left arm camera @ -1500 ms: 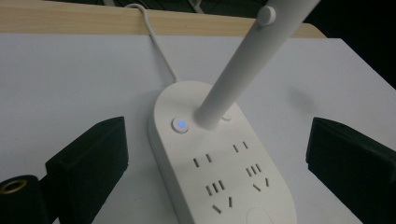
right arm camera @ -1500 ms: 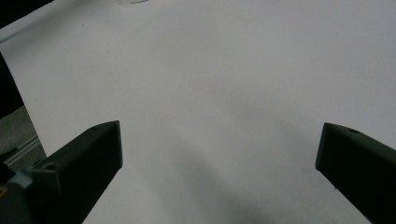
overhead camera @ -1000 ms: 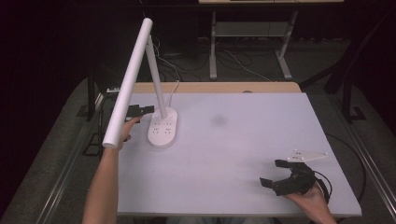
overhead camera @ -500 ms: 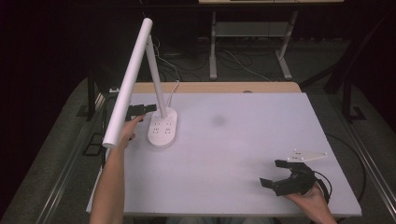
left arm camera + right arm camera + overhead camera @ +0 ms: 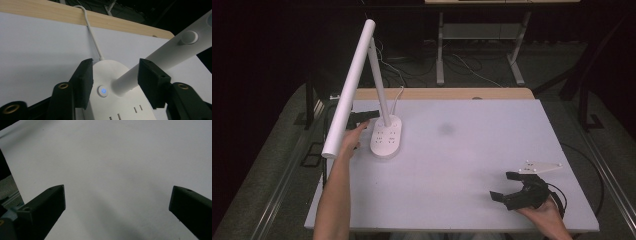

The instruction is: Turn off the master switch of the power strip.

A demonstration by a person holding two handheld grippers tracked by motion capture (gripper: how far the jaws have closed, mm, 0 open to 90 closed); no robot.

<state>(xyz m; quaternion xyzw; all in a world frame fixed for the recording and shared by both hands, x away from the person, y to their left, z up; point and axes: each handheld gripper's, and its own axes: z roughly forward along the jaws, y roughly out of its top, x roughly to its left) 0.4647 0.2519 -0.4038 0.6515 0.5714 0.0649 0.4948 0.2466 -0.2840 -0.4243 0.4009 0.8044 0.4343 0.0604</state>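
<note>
A white desk lamp stands at the table's left, its oval base [image 5: 386, 137] carrying sockets and a long tube head [image 5: 349, 90] slanting over my left arm. My left gripper [image 5: 371, 116] reaches the base's far end from the left. Its jaws [image 5: 115, 72] have just been closing and are still apart. They straddle the foot of the stem [image 5: 140, 72] and the blue-lit power button [image 5: 102, 91]. One jaw lies against the stem and the other stands off it. My right gripper [image 5: 502, 185] rests open near the front right, above bare table [image 5: 117, 192].
The lamp's white cable [image 5: 92, 35] runs off over the wooden back edge [image 5: 447, 93]. The white tabletop [image 5: 472, 150] spreads between the two hands. Desk legs and loose cables lie on the floor beyond. A grey plate [image 5: 539, 167] sits on the right gripper.
My left hand has crept slightly closer to the lamp's base. The right hand and the lamp have kept still.
</note>
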